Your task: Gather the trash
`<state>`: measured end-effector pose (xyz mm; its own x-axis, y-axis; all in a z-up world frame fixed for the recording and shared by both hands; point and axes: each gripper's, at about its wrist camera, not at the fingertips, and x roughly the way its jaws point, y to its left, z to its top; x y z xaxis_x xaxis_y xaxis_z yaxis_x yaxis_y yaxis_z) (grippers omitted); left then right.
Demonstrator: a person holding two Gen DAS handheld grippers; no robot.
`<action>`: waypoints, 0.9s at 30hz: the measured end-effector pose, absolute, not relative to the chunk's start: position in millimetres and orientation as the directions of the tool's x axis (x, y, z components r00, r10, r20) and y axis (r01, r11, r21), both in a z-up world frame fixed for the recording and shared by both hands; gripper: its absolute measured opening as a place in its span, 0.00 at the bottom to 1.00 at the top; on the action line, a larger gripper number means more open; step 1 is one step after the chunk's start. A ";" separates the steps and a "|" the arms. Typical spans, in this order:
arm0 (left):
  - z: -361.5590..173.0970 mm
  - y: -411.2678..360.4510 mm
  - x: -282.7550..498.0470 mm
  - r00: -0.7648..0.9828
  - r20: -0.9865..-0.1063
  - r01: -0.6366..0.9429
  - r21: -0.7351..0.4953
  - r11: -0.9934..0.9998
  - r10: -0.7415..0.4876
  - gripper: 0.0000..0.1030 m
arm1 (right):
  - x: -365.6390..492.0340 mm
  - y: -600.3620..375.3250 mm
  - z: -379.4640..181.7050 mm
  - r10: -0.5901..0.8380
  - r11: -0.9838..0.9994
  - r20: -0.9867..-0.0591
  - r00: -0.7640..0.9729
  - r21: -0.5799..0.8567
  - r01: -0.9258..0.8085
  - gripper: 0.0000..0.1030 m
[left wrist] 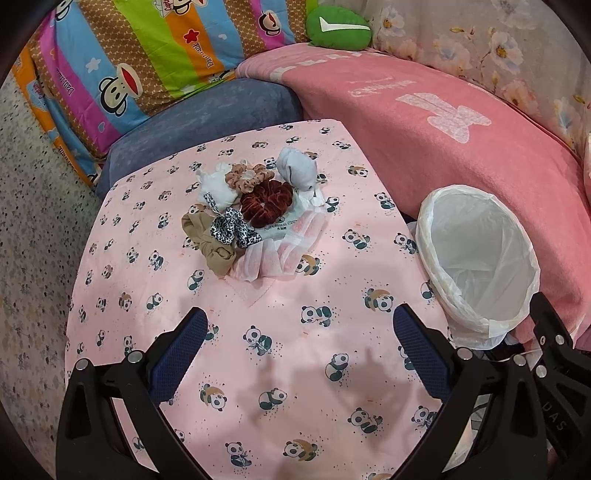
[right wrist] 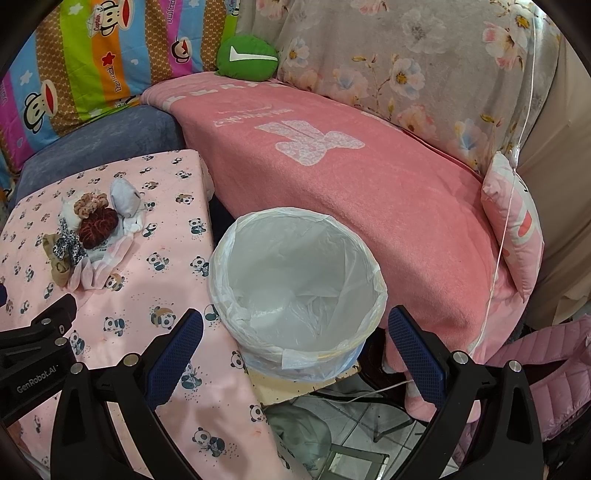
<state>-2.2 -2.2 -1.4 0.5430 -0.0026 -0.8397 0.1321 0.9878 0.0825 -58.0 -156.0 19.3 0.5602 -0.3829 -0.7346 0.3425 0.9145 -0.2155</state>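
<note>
A pile lies on the panda-print cloth (left wrist: 280,354): a crumpled white tissue (left wrist: 299,168), a white-and-pink wrapper (left wrist: 284,243), a dark red scrunchie (left wrist: 266,201), a peach scrunchie (left wrist: 247,175), a leopard-print tie (left wrist: 231,229), a tan band (left wrist: 214,247) and a white cloth piece (left wrist: 218,184). The pile also shows in the right wrist view (right wrist: 92,229). A bin with a white liner (left wrist: 480,258) (right wrist: 295,284) stands right of the table. My left gripper (left wrist: 299,343) is open and empty, short of the pile. My right gripper (right wrist: 295,343) is open and empty, over the bin's near rim.
A pink blanket (right wrist: 351,177) covers the sofa behind the bin. A blue cushion (left wrist: 207,110), a striped cartoon quilt (left wrist: 129,55), a green cushion (left wrist: 338,27) and a floral cover (right wrist: 406,62) stand at the back. A pink pillow (right wrist: 513,221) lies at right.
</note>
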 end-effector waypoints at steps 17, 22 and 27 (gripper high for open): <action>1.6 -4.0 -3.1 0.549 -0.836 0.139 0.079 0.987 -0.010 0.93 | -59.9 -156.1 21.8 -0.383 0.914 -0.733 0.562 -0.215 0.343 0.95; 2.5 -5.5 -3.7 0.551 -0.834 0.143 0.079 0.987 -0.013 0.93 | -62.2 -157.2 26.0 -0.387 0.913 -0.731 0.562 -0.217 0.345 0.95; 3.6 -7.4 -5.5 0.557 -0.830 0.153 0.077 0.985 -0.021 0.93 | -66.0 -157.9 26.6 -0.391 0.911 -0.729 0.561 -0.221 0.348 0.95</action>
